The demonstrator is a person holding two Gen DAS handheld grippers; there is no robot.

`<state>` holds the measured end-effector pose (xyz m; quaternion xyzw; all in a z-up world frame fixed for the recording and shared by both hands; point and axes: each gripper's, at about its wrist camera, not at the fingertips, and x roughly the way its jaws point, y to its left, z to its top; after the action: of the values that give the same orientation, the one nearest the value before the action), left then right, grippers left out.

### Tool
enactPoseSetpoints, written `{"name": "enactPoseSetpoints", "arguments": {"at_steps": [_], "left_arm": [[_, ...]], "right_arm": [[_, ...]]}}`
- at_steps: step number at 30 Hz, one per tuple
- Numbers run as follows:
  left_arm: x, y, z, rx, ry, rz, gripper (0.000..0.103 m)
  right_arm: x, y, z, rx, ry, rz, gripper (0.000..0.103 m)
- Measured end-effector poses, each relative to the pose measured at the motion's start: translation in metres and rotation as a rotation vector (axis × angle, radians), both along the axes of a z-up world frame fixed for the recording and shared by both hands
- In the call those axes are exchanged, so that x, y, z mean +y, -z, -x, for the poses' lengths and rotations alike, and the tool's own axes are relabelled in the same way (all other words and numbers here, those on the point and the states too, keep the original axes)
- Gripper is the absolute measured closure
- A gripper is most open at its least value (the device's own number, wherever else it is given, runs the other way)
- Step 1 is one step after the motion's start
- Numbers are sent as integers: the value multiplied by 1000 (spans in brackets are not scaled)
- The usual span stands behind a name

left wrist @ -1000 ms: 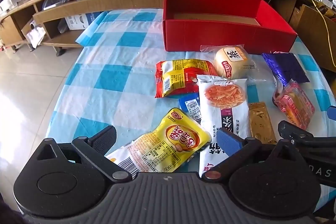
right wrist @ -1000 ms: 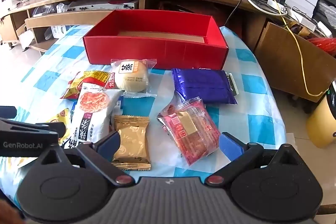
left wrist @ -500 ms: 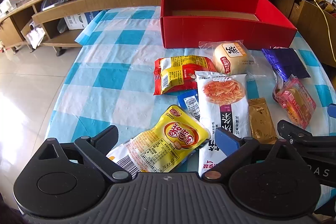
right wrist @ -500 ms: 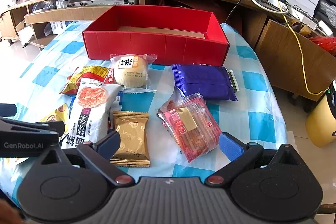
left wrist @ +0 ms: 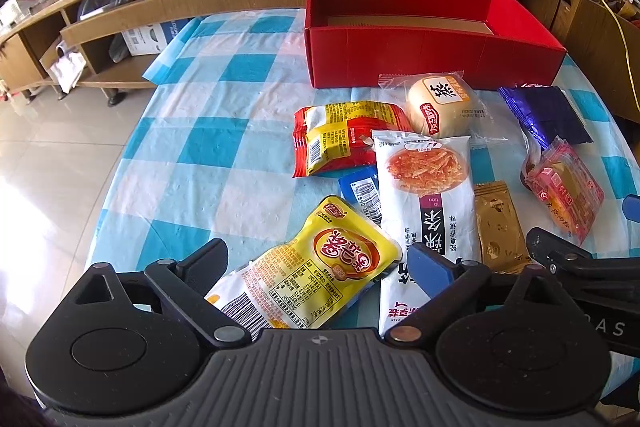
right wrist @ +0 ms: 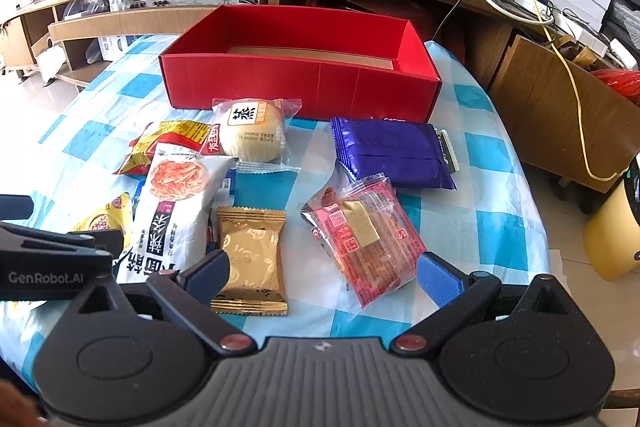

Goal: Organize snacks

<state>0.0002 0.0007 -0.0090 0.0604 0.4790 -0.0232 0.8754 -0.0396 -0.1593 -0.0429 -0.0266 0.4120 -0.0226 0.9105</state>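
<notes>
Snacks are spread over the blue-checked tablecloth [left wrist: 200, 131] in front of the red box [left wrist: 420, 55], which is seen with only its cardboard floor showing. A round bun in clear wrap [left wrist: 438, 105] is set just before the box's front wall, with a red-and-yellow packet [left wrist: 340, 137] to its left and a purple packet [right wrist: 394, 153] to its right. A white pouch with an orange picture [left wrist: 426, 195] is laid over a blue packet [left wrist: 360, 191], and a gold sachet [right wrist: 250, 259] and a pink-wrapped cake [right wrist: 366, 239] are placed nearer the grippers. A yellow pouch [left wrist: 316, 267] is framed between the jaws of the left gripper [left wrist: 316, 261], whose jaws are held wide apart and have just been closing a little, with no contact visible on the pouch. The right gripper [right wrist: 320, 267] is likewise held wide apart above the gold sachet and the pink cake, touching neither. Compared with a second ago, no snack is seen to have been shifted, and both views are nearly unchanged apart from a slight upward drift of the scene.
</notes>
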Motion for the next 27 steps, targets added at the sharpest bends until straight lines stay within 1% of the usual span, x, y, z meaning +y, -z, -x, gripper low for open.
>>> {"name": "enactPoseSetpoints", "arguments": {"at_steps": [27], "left_arm": [[-1,2,1,3,5,-5,7]], "right_arm": [[2,3,0,5,-5,5,0]]}}
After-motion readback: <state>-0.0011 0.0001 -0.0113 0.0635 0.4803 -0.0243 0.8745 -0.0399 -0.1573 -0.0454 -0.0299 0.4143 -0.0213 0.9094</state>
